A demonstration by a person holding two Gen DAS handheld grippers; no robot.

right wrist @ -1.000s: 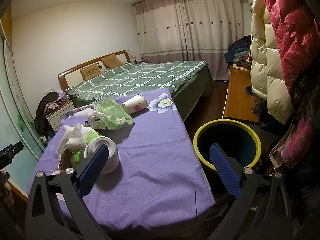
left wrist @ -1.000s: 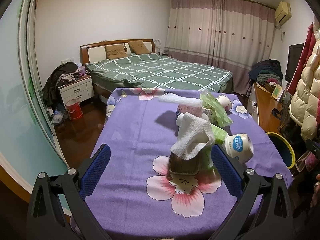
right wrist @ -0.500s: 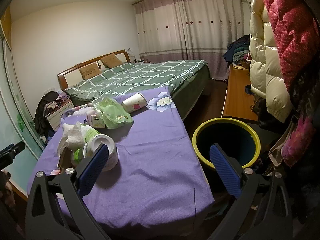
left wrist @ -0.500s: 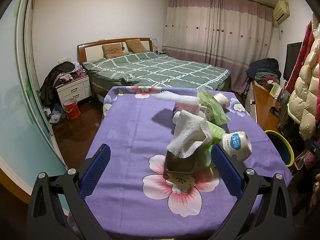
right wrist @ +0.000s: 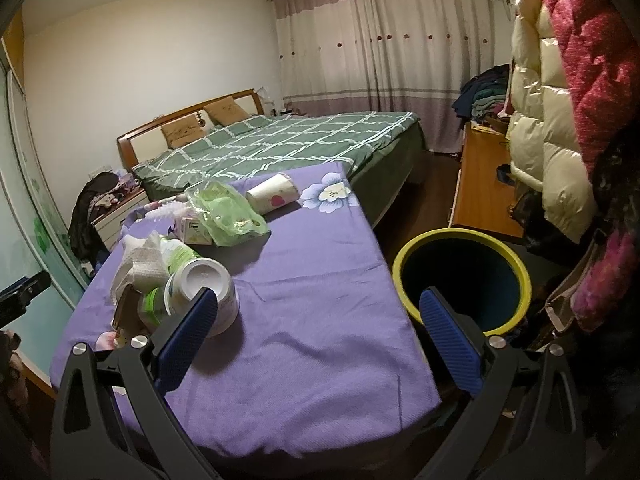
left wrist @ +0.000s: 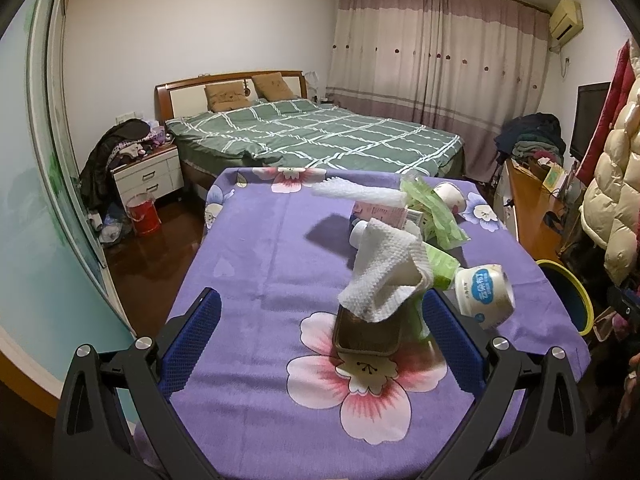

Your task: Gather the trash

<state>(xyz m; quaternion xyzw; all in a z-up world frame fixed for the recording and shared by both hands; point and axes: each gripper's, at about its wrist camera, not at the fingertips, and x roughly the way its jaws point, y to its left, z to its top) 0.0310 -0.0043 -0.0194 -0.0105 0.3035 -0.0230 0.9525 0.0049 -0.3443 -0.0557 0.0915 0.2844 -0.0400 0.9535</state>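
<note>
Both the left gripper (left wrist: 320,344) and the right gripper (right wrist: 318,330) gape wide, empty. Left should advance squarely so the tissue (left wrist: 386,276) sits between its jaws before closing.

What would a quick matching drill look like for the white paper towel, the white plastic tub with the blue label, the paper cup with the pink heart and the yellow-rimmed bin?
Things:
1. white paper towel
2. white plastic tub with blue label
3. paper cup with pink heart
4. yellow-rimmed round bin

Places:
A. on the floor beside the table
B. on its side at the far end of the purple cloth
C. draped over a brown tray
D. on its side, nearest the right gripper

Pairs: 1-C, 2-D, 3-B, 4-A
</note>
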